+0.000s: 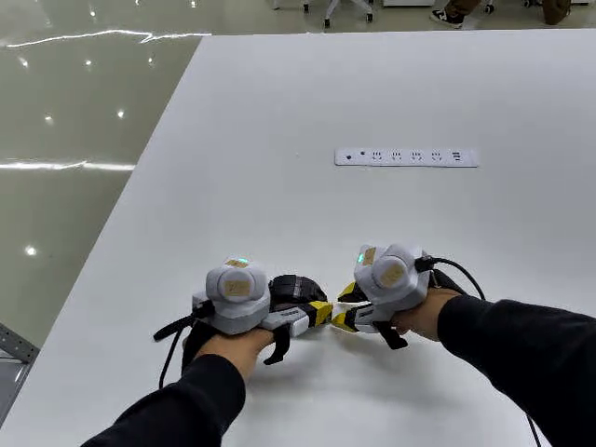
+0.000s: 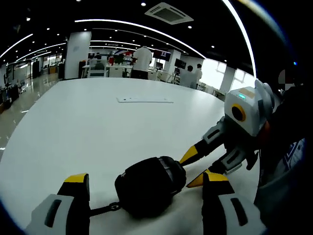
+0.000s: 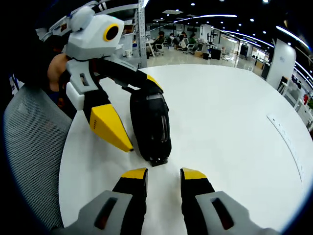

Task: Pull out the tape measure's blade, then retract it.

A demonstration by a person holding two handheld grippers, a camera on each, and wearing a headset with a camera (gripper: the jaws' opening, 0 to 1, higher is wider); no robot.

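A black tape measure (image 1: 296, 288) lies on the white table (image 1: 372, 93) near its front edge. My left gripper (image 2: 145, 183) is open, one jaw on each side of the tape measure (image 2: 149, 186), with small gaps to the case. In the right gripper view the left gripper (image 3: 142, 115) flanks the tape measure (image 3: 151, 125) with its yellow fingertips (image 3: 111, 128). My right gripper (image 3: 164, 175) is narrowly open with nothing between its fingers, just short of the case's blade end. In the head view the right gripper (image 1: 343, 307) meets the left gripper (image 1: 312, 296) tip to tip.
A white power strip (image 1: 406, 157) lies flat further back on the table, also seen as the power strip (image 2: 144, 100) in the left gripper view. The table's left edge drops to a shiny floor (image 1: 74, 140). A mesh chair back (image 3: 34, 147) is beside me. People stand far off.
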